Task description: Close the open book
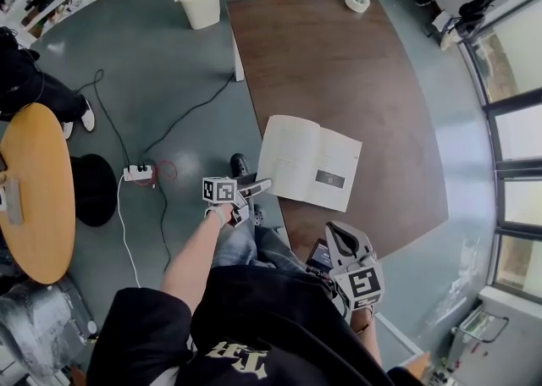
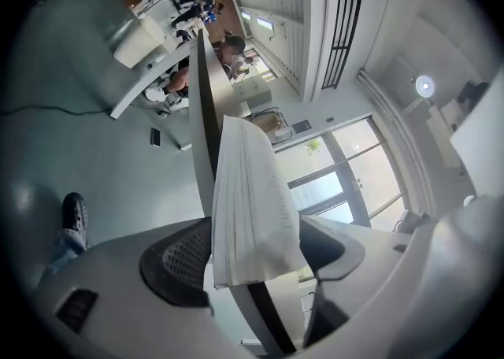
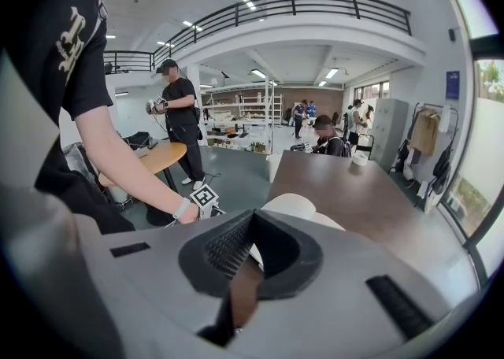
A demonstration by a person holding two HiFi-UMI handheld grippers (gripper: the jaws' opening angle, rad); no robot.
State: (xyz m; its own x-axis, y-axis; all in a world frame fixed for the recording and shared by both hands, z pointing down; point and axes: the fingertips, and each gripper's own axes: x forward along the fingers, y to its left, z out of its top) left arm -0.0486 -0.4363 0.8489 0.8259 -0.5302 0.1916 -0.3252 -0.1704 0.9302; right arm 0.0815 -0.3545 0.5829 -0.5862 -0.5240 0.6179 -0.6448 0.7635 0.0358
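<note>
**Left jaws straddle the page edge**

The book (image 1: pixel 309 162) lies open and flat on the table (image 1: pixel 356 63), at its near-left edge, and its left-hand leaves reach that edge. It looks light and floppy: thin paper likely to bend and fan. The best hold is probably the outer edge of the left leaves, taken as a stack. The left gripper (image 1: pixel 254 188) sits there, fingers wide, with that edge between them but not visibly pinched. The right gripper (image 1: pixel 337 236) hovers over the table's near edge, fingers together on nothing, apart from the book.
</note>
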